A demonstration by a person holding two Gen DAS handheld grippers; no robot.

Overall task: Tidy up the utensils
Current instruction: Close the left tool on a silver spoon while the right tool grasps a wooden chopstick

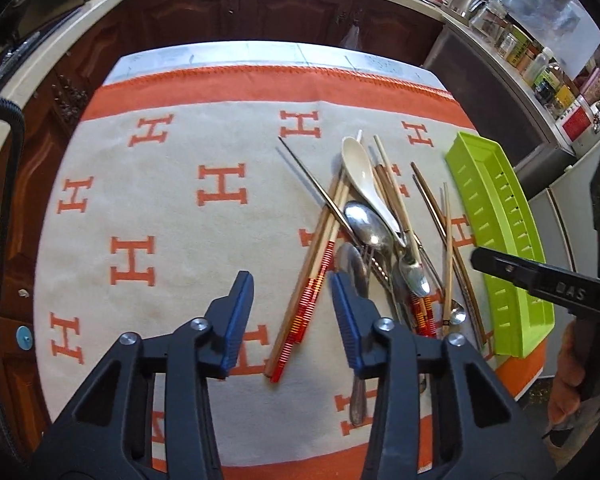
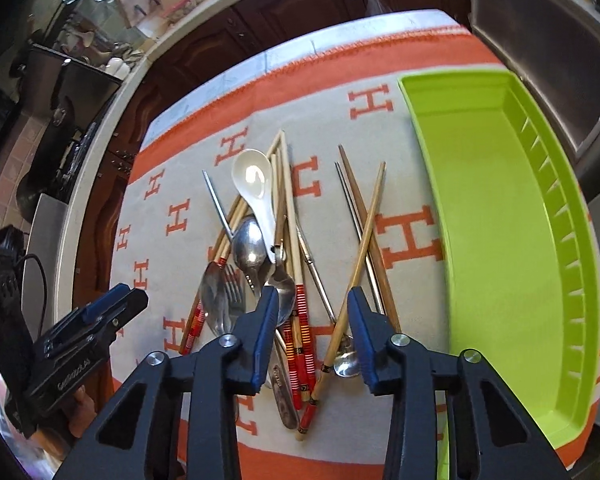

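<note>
A pile of utensils lies on the orange-and-cream H-patterned cloth: a white ceramic spoon, metal spoons, a fork, and several wooden and red-banded chopsticks. An empty lime green tray sits right of the pile. My left gripper is open and empty, above the pile's left side. My right gripper is open and empty, above the pile's near end, a wooden chopstick between its fingers.
The cloth covers a small table with dark wood cabinets behind. A counter with jars and bottles runs at the right. The right gripper's body shows at the left wrist view's right edge, above the tray.
</note>
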